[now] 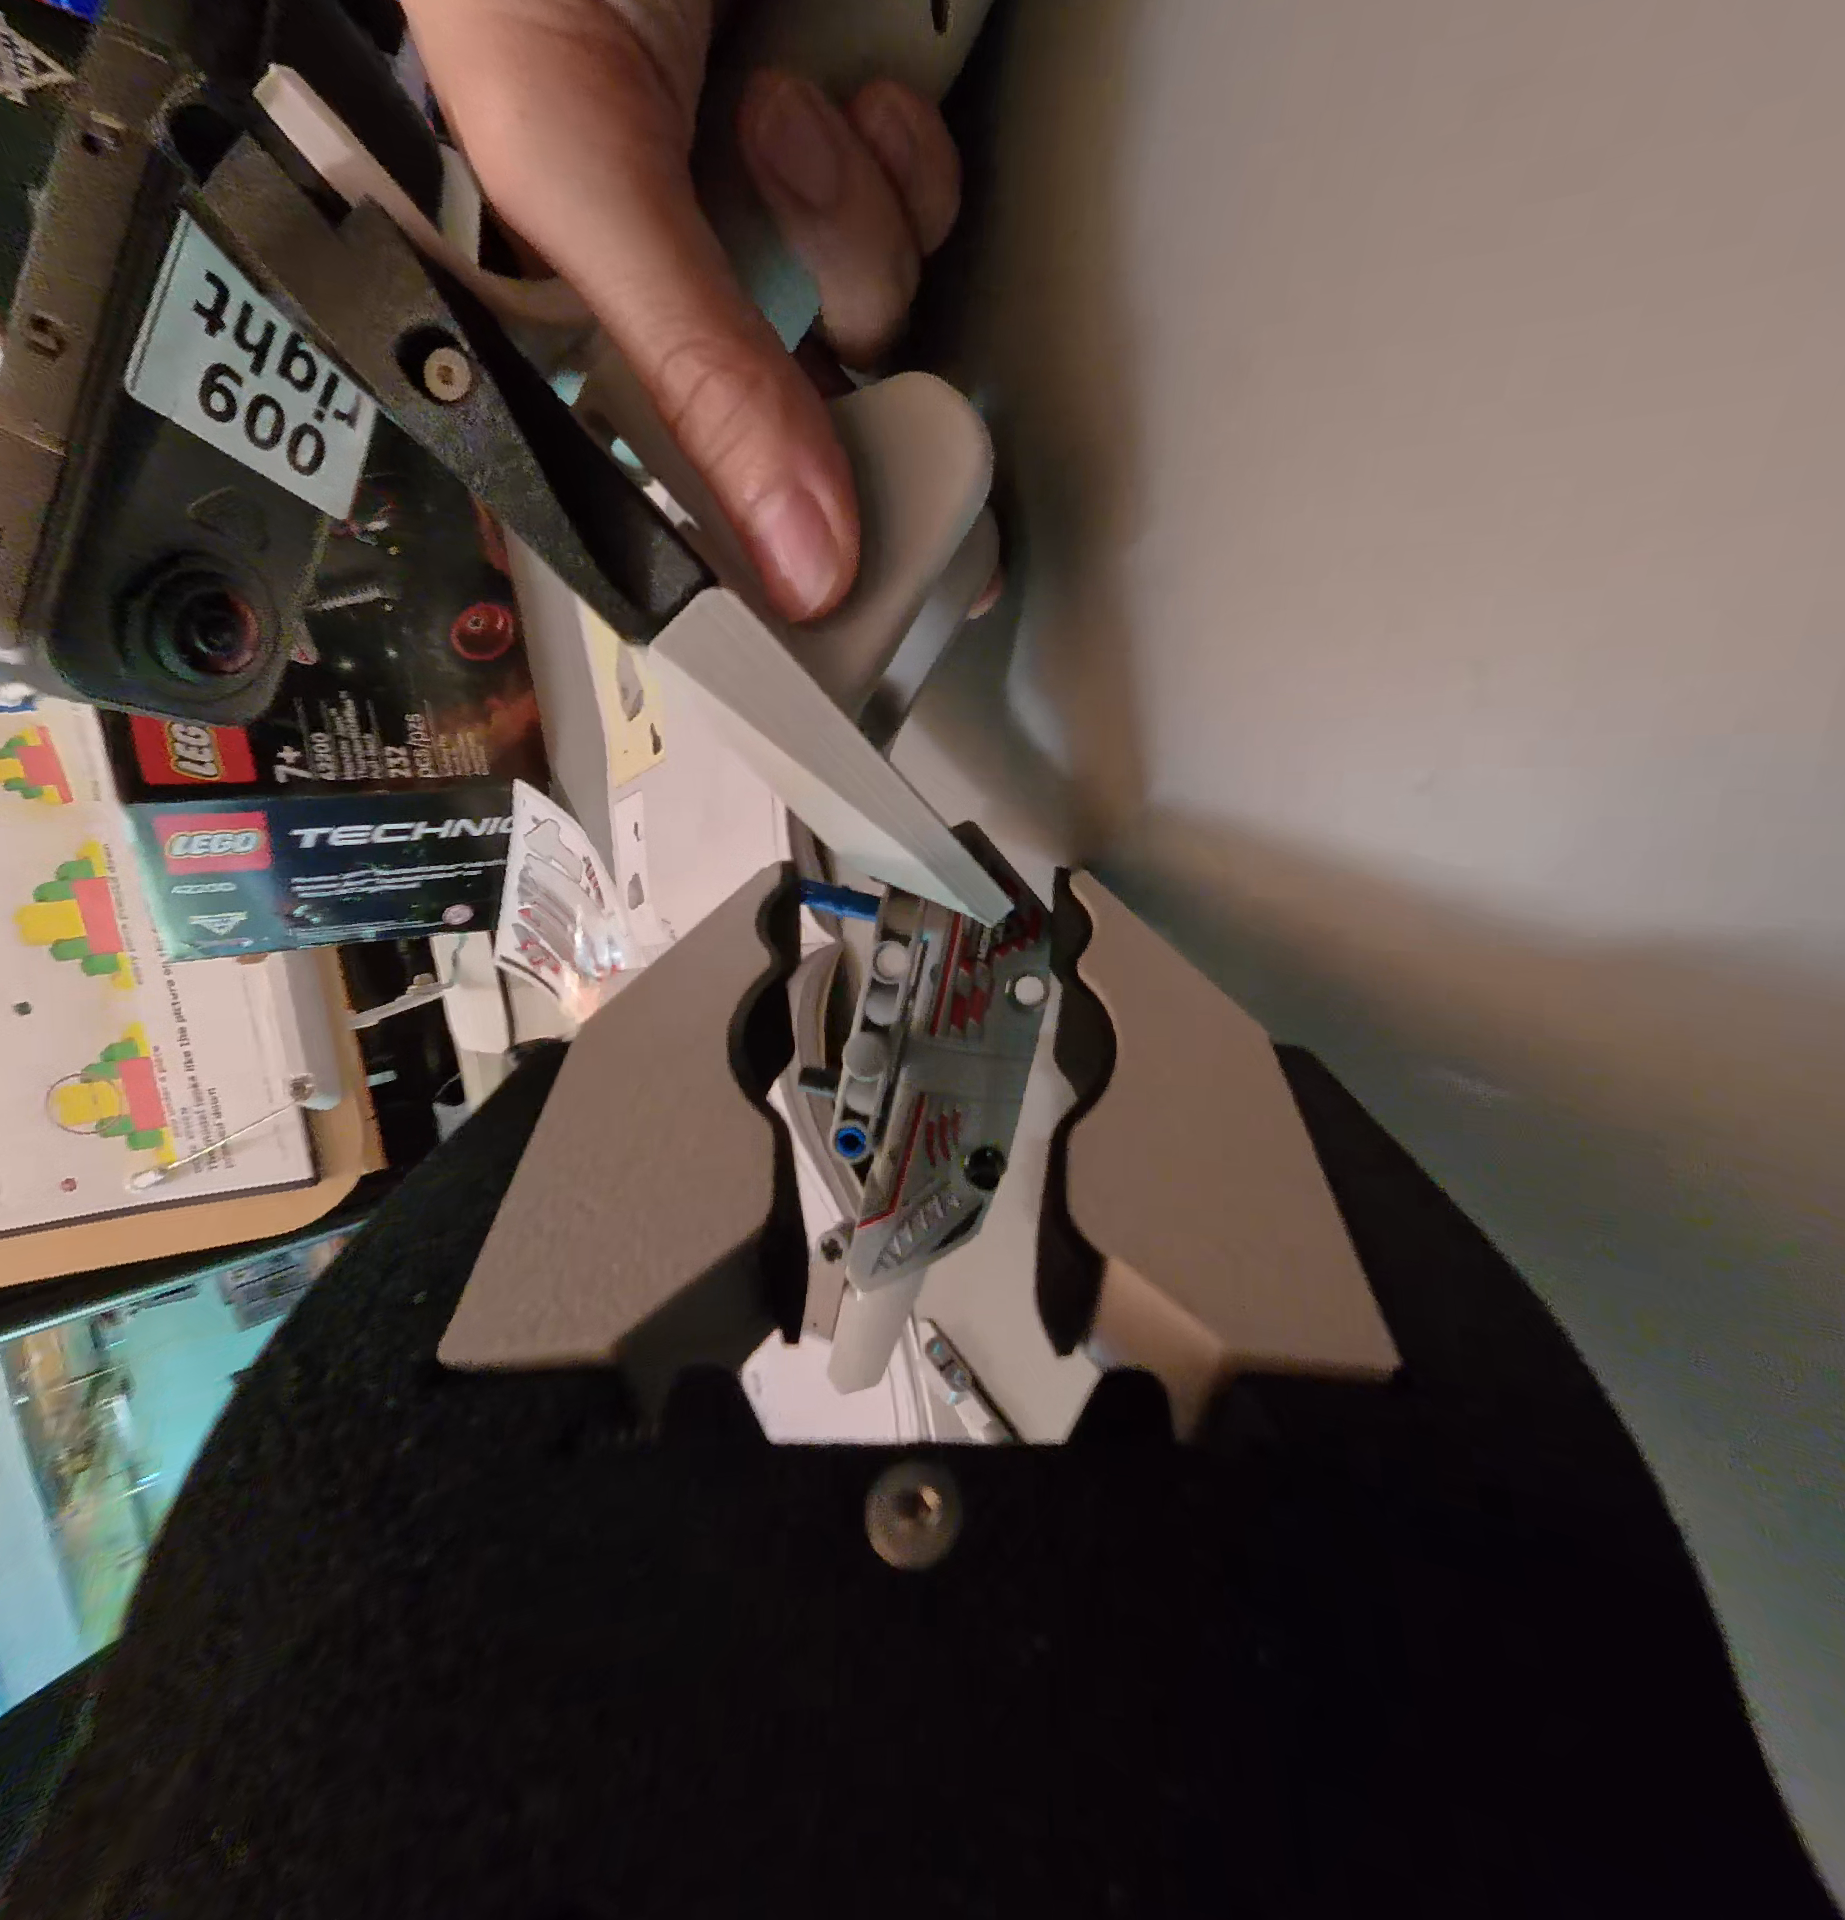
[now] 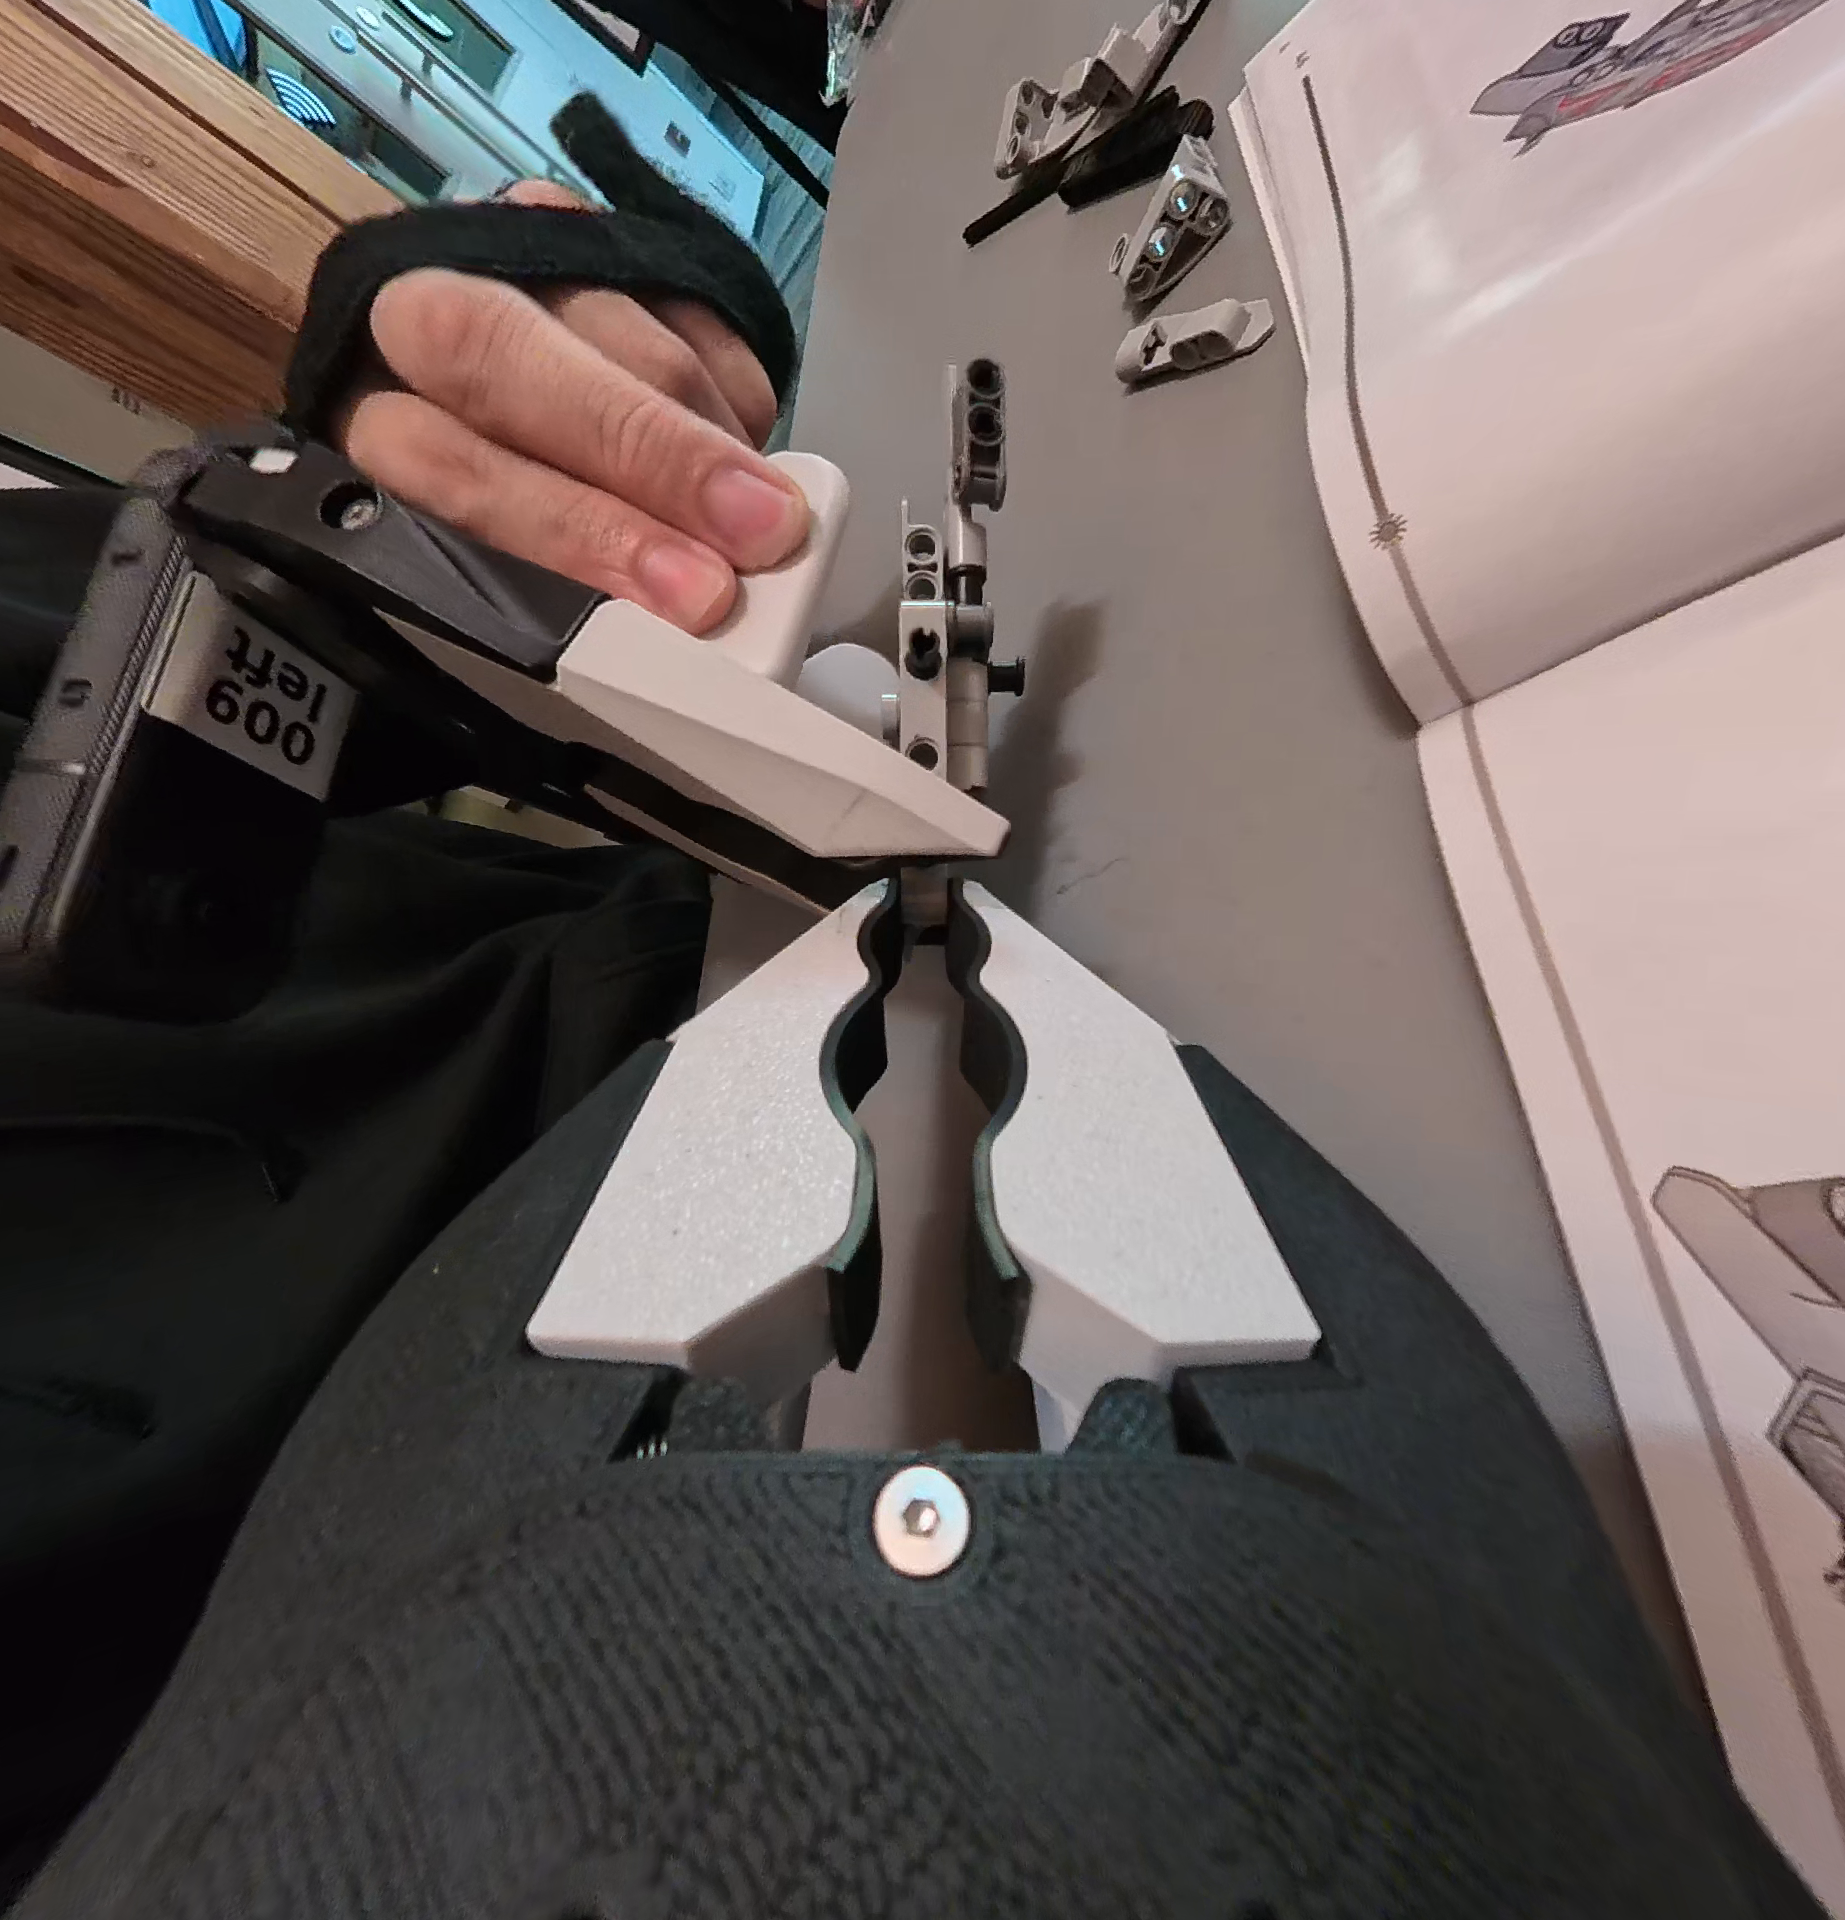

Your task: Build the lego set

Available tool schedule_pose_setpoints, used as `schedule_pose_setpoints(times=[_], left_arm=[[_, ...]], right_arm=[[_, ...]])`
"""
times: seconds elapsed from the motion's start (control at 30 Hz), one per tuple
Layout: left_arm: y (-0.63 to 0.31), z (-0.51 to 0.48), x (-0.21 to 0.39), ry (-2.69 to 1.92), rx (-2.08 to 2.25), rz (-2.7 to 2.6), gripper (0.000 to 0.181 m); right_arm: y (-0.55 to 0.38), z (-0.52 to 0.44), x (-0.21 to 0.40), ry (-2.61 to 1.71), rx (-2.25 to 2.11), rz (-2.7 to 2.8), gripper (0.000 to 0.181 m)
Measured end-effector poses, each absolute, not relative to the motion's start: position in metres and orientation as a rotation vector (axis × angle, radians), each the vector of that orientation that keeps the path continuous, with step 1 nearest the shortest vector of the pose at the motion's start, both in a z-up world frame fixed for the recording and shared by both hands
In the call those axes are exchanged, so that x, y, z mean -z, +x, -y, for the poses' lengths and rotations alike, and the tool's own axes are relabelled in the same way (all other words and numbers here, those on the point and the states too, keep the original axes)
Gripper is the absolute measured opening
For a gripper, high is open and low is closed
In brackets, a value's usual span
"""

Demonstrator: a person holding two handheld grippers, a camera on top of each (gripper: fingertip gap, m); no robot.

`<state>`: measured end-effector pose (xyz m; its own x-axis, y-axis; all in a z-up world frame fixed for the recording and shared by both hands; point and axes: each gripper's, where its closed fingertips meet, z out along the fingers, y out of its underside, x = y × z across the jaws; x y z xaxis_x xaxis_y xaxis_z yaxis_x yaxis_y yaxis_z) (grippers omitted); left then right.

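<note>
A grey Lego assembly [image 1: 939, 1081] with a red-striped panel and blue pins sits between the fingers of my left gripper [image 1: 923, 904], which is shut on it. My right gripper [image 1: 985, 904] reaches in from the upper left and meets the assembly's top end. In the right wrist view the right gripper [image 2: 923, 894] has its tips nearly together, pinching a thin grey end of the assembly [image 2: 949, 644]. The assembly stands out beyond the tips over the grey table [image 2: 1157, 748]. The left gripper [image 2: 959, 831] comes in from the left, held by a hand [image 2: 585, 457].
Loose grey Lego parts [image 2: 1178, 229] and a black axle [image 2: 1053, 182] lie on the table further away. An open instruction booklet [image 2: 1624, 436] lies to the right. Two Lego boxes [image 1: 315, 862], a sticker sheet [image 1: 554, 904] and a printed sheet [image 1: 118, 987] lie on the left. Left and right tips are no more than a few centimetres apart.
</note>
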<state>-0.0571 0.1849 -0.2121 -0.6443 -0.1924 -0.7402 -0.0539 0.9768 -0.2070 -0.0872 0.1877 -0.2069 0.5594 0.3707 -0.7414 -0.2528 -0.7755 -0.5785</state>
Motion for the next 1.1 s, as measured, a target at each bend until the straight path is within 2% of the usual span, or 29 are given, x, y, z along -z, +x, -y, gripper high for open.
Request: schedule_pose_setpoints(times=[0.2,0.37,1.1], left_arm=[[-0.0572,-0.1871,0.2145,-0.201,0.165,-2.377,0.050],[-0.0585,-0.1877,0.2176,-0.236,0.169,-2.467,0.047],[-0.0570,-0.1909,0.2166,-0.206,0.110,-2.442,0.044]], right_arm=[[-0.0872,-0.1909,0.2079,-2.144,-1.186,0.094,0.006],[-0.0877,-0.1912,0.2077,-2.145,-1.172,0.104,0.006],[-0.0877,-0.1917,0.2095,-2.159,-1.143,0.114,0.007]])
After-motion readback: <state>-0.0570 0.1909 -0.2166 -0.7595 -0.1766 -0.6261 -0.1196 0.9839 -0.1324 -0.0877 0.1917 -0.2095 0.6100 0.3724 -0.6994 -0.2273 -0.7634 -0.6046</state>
